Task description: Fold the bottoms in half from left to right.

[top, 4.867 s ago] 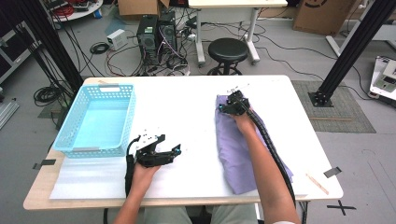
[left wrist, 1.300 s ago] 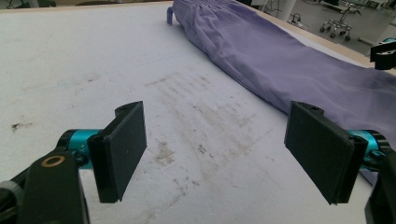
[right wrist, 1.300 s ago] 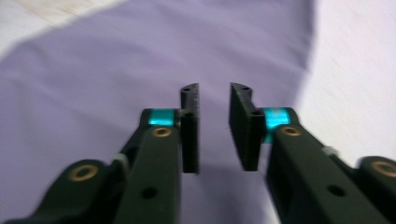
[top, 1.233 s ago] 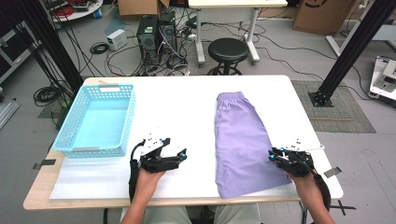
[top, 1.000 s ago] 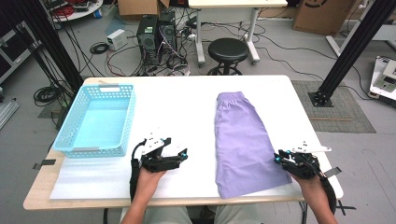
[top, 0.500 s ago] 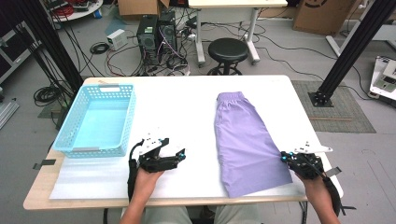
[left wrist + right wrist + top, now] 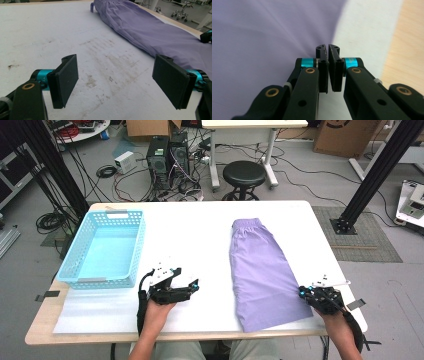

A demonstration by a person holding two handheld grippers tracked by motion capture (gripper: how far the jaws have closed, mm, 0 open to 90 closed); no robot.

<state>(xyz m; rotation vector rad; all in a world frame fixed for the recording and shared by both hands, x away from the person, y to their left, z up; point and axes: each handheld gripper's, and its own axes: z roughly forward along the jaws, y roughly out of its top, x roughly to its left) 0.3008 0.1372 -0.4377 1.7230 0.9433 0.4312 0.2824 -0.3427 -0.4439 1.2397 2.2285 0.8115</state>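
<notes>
Both jaws differ: my right gripper (image 7: 303, 292) pinches the lilac cloth shorts' (image 7: 262, 270) hem edge, my left gripper (image 7: 120, 82) gapes idle; next, folding the hem across.

- shorts (image 7: 263, 270) lie flat, right of basket (image 7: 80, 265)
- right gripper (image 7: 306, 293) at shorts' near right edge, jaws just closing
- left gripper (image 7: 192, 285) between basket and shorts, apart from both
</notes>
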